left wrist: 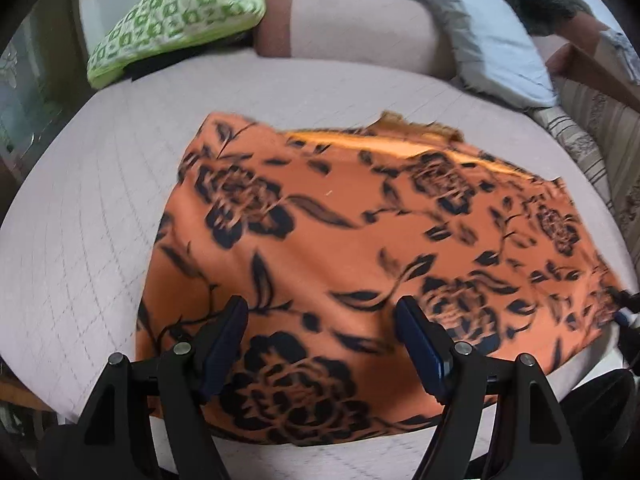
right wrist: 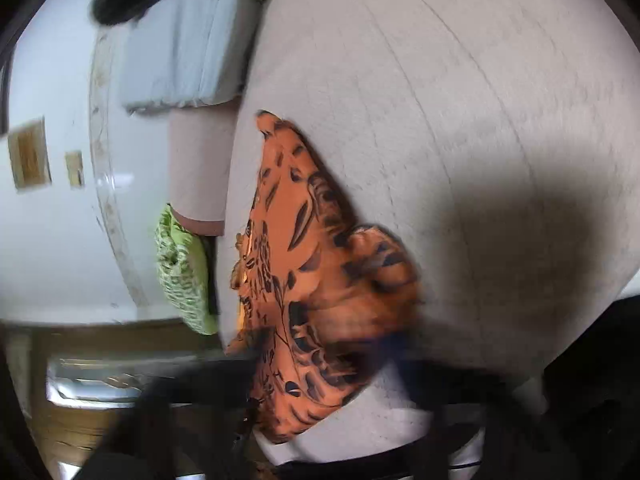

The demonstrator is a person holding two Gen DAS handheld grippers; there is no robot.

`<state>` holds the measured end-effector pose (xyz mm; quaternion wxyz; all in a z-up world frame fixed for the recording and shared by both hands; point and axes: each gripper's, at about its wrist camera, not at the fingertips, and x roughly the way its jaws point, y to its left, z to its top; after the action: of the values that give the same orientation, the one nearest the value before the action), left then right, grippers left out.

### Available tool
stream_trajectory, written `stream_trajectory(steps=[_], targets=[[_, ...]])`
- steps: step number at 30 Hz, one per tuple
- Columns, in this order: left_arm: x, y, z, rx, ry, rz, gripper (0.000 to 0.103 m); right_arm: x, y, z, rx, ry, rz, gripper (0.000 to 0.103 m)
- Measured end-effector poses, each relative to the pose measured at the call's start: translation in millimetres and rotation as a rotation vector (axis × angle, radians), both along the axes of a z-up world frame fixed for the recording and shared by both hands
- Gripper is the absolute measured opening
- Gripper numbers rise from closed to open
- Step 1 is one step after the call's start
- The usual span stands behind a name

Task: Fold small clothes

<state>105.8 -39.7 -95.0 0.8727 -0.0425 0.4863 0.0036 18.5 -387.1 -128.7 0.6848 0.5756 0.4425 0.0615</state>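
An orange cloth with black flowers (left wrist: 360,248) lies spread on the pale quilted bed (left wrist: 80,220). My left gripper (left wrist: 320,320) hovers open over the cloth's near edge, its jaws wide apart and holding nothing. In the right wrist view the same cloth (right wrist: 296,264) runs up from the bottom, bunched near my right gripper (right wrist: 328,344). That view is heavily blurred. The right fingers show only as dark smears under the cloth, so their state is unclear. A part of the right gripper (left wrist: 626,312) shows at the cloth's right edge in the left wrist view.
A green patterned pillow (left wrist: 176,20), a pink bolster (left wrist: 352,28) and a grey-white pillow (left wrist: 492,40) lie at the head of the bed. A striped bed side (left wrist: 600,140) is at right. The bed's near edge (left wrist: 320,456) is just below the cloth.
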Motion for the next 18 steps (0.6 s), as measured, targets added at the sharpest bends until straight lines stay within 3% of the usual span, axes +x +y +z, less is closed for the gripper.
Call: stream_trajectory(steps=[2,4,5,6,7,8,9,11,12,13,18], targets=[[-3.3,3.4,-1.4,-0.002,0.001,0.005,0.078,-1.8,3.0,20.3,-0.106,-0.034,0.009,0.014],[-5.2,5.1,0.3,0.013,-0.007,0.008,0.078,-8.7,15.7,56.3,-0.331,-0.103,0.043,0.014],[-5.4,5.5,1.6,0.014,-0.009,0.010,0.078,-9.8,24.0,64.6,-0.411,-0.118,0.071,0.014],[-4.0,5.0,2.3,0.011,-0.008,0.009,0.078,-3.2,36.7,54.2,-0.477,-0.078,0.149,0.014],[-2.8,3.8,2.3,0.023,-0.004,0.004,0.078,2.4,42.1,40.4,-0.482,-0.026,0.206,0.017],[-2.3,2.6,2.0,0.053,0.000,-0.002,0.078,7.5,43.6,13.7,-0.412,0.055,0.251,0.018],[-2.2,1.1,-2.2,0.106,0.010,-0.006,0.078,3.3,37.6,11.7,-0.369,0.034,0.209,0.019],[0.0,0.2,-12.6,0.138,0.034,-0.030,0.082,-1.1,26.9,20.2,-0.335,0.006,0.166,0.038],[-1.8,-1.1,-12.3,0.159,0.015,-0.041,0.082,-4.8,19.7,27.8,-0.332,-0.018,0.133,0.066],[-2.2,-1.8,-10.9,0.165,0.016,-0.044,0.082,-8.5,12.8,34.6,-0.329,-0.039,0.102,0.075],[-4.2,2.0,4.6,0.062,0.000,-0.023,0.082,-11.3,-15.3,47.6,-0.256,-0.096,0.040,0.075]])
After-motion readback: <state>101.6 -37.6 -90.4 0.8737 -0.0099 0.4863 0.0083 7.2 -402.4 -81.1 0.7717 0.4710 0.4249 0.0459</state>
